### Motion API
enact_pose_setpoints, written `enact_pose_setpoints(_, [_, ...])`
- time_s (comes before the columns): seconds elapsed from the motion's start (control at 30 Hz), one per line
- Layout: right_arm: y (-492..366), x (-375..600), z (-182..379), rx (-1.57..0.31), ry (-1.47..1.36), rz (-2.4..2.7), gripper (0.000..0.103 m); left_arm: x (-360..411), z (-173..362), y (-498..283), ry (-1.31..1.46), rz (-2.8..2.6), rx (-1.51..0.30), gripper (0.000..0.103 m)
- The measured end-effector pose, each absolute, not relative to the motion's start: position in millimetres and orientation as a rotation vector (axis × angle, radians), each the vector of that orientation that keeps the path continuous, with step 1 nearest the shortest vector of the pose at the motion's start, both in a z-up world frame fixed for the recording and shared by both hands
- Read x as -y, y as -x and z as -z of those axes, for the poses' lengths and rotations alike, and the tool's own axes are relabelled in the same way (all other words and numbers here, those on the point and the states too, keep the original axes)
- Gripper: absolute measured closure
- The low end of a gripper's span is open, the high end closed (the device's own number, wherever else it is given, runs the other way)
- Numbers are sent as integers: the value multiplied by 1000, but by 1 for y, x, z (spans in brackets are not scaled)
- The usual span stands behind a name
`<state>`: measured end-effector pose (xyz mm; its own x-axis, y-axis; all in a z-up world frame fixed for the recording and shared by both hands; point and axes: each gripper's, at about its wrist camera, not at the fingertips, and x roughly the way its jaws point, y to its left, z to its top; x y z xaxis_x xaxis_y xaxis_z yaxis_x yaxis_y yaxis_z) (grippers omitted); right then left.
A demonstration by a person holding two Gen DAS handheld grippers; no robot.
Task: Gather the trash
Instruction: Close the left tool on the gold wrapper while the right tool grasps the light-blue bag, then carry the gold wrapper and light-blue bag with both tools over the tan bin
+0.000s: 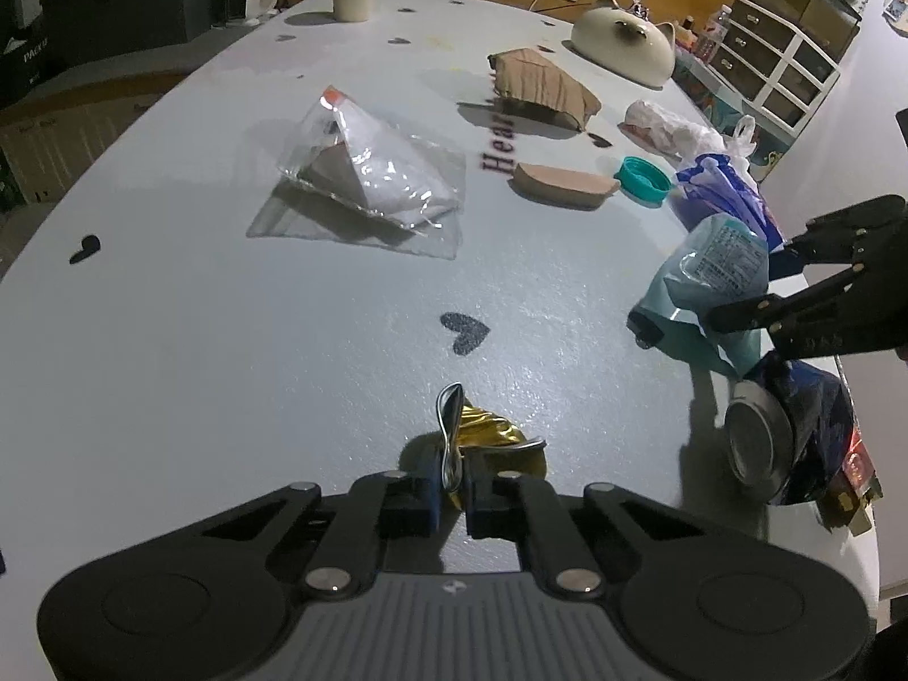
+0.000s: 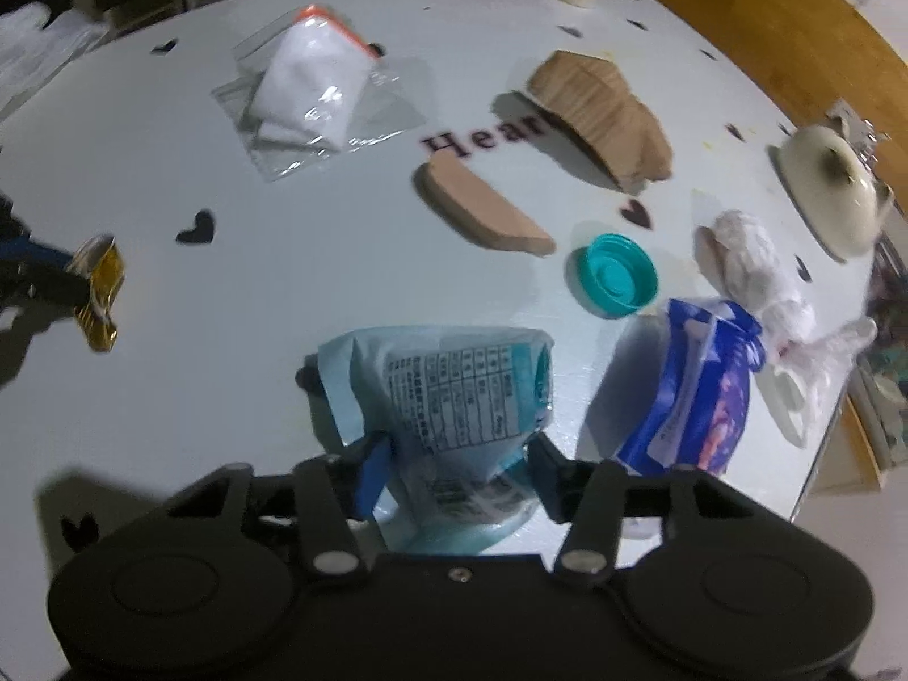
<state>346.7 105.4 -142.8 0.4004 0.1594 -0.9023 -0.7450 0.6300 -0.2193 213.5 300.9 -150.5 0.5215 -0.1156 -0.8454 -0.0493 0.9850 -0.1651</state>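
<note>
My left gripper (image 1: 454, 491) was clamped tight on a crumpled gold foil wrapper (image 1: 488, 437), its creased metallic skin bunched up between the blue-lined pads low on the white table (image 1: 284, 369), whose surface looked faintly grainy and carried dark printed hearts. My right gripper (image 2: 457, 457) had a pale teal plastic pouch (image 2: 448, 391) between its fingers, the soft film buckled in at both sides where the pads pressed it; a printed table of small text faced the right wrist camera. Just right of it lay a blue-and-white plastic packet (image 2: 698, 386), glossy and wrinkled, and beyond that a knotted thin white plastic bag (image 2: 755, 278). A round teal bottle cap (image 2: 613, 275) sat open side up near a flat half-moon slab (image 2: 482, 210) of tan, matte material. Farther back were a ridged brown paper bag (image 2: 601, 108) and a clear zip bag (image 2: 318, 91) holding folded white cloth. In the left wrist view, a dented metal can (image 1: 760, 442) wrapped in dark crinkled plastic lay at the table's right edge.
</note>
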Motion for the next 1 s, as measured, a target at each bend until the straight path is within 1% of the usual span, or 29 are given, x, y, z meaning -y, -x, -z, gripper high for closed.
enact_pose_setpoints(0.03, [-348, -104, 142, -1007, 664, -621, 57, -301, 148, -213, 174, 36, -1015, 95])
enact_pose_setpoints(0.23, [-350, -95, 129, -996, 534, -522, 61, -302, 130, -216, 163, 14, -973, 95])
enact_pose_setpoints(0.4, [-347, -88, 106, -926, 423, -464, 62, -302, 113, -216, 156, -2, -936, 95])
enact_pose_setpoints(0.63, [-334, -79, 77, -883, 307, -400, 62, -297, 88, -213, 142, 1, -897, 95])
enact_pose_setpoints(1.0, [-280, -57, 41, -813, 136, -277, 62, -279, 48, -193, 120, 31, -818, 95])
